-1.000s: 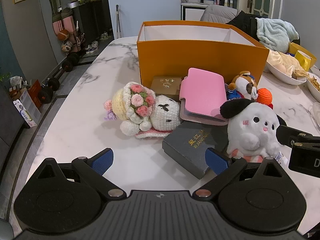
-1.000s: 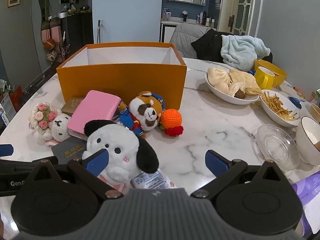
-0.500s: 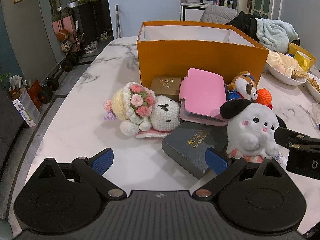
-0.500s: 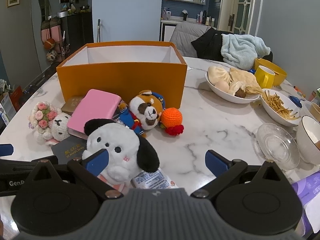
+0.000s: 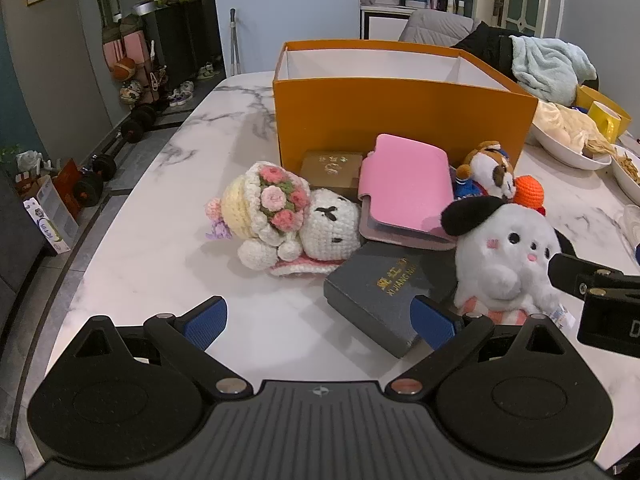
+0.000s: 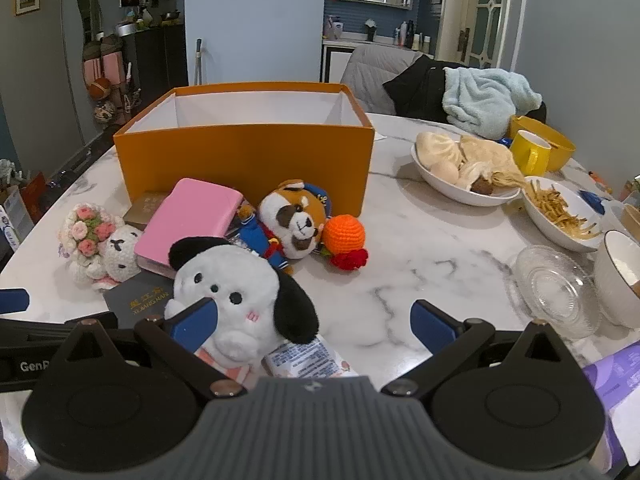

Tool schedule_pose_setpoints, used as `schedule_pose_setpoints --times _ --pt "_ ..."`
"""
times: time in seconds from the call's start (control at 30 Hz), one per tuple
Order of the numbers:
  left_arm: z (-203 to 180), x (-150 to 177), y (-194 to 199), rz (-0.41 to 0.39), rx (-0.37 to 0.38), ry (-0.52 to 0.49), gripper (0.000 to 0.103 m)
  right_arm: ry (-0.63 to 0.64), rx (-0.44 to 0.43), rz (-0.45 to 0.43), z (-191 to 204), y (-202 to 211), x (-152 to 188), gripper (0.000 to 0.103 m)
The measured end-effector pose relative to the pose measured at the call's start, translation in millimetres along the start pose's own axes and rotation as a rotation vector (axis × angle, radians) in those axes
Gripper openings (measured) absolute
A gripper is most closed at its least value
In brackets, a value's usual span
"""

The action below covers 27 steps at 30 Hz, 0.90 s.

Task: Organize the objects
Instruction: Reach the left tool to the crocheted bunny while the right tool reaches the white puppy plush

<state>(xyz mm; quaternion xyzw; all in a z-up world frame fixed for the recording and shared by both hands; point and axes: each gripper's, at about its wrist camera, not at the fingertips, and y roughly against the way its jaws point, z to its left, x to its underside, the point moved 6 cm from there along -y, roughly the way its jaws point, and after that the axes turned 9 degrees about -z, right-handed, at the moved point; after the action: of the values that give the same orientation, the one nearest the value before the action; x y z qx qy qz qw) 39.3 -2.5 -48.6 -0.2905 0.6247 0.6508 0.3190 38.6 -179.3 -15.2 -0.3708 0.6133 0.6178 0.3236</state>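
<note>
An open orange box (image 5: 400,128) (image 6: 248,160) stands on the marble table (image 5: 168,216). In front of it lie a crocheted bunny with flowers (image 5: 288,220) (image 6: 100,244), a gold box (image 5: 330,168), a pink case (image 5: 404,188) (image 6: 188,216), a dark book (image 5: 380,292), a white dog plush with black ears (image 5: 504,252) (image 6: 240,292), a red panda plush (image 6: 296,220) and an orange crochet ball (image 6: 344,236). My left gripper (image 5: 320,320) hangs open before the bunny and book. My right gripper (image 6: 314,322) is open, its left finger in front of the dog plush.
Bowls of buns (image 6: 464,172) and fries (image 6: 560,212), a yellow mug (image 6: 530,152), a glass dish (image 6: 556,288) and a white bowl (image 6: 620,276) crowd the right side. A chair with clothes (image 6: 472,96) stands behind. Dumbbells (image 5: 100,168) lie on the floor at left.
The right gripper has edged slightly forward toward the dog plush. The left gripper and the objects have hardly moved.
</note>
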Motion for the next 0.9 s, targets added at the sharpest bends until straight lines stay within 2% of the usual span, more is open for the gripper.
schedule_pose_setpoints --times 0.2,0.47,0.53,0.63,0.77,0.9 --pt "23.8 -3.0 -10.3 -0.014 -0.044 0.026 0.103 0.038 -0.038 0.002 15.9 -16.7 -0.8 0.102" --pt "53.7 -4.8 -20.8 -0.03 -0.021 0.053 0.103 0.003 -0.112 0.012 27.7 -29.2 -5.8 0.102" --pt "54.5 -11.9 -24.5 -0.04 -0.014 0.051 0.103 -0.018 -0.144 0.021 30.6 -32.0 -5.3 0.102" --pt "53.5 -24.1 -33.4 -0.066 0.008 0.021 0.103 -0.011 -0.139 0.054 35.8 -41.0 1.0 0.102" --pt "53.4 -42.9 -53.4 -0.117 0.116 -0.041 0.103 -0.009 -0.146 0.089 37.3 -47.6 9.2 0.102" --pt "57.0 -52.8 -75.8 -0.103 0.239 -0.121 0.103 -0.022 -0.155 0.106 34.0 -49.6 11.8 0.102"
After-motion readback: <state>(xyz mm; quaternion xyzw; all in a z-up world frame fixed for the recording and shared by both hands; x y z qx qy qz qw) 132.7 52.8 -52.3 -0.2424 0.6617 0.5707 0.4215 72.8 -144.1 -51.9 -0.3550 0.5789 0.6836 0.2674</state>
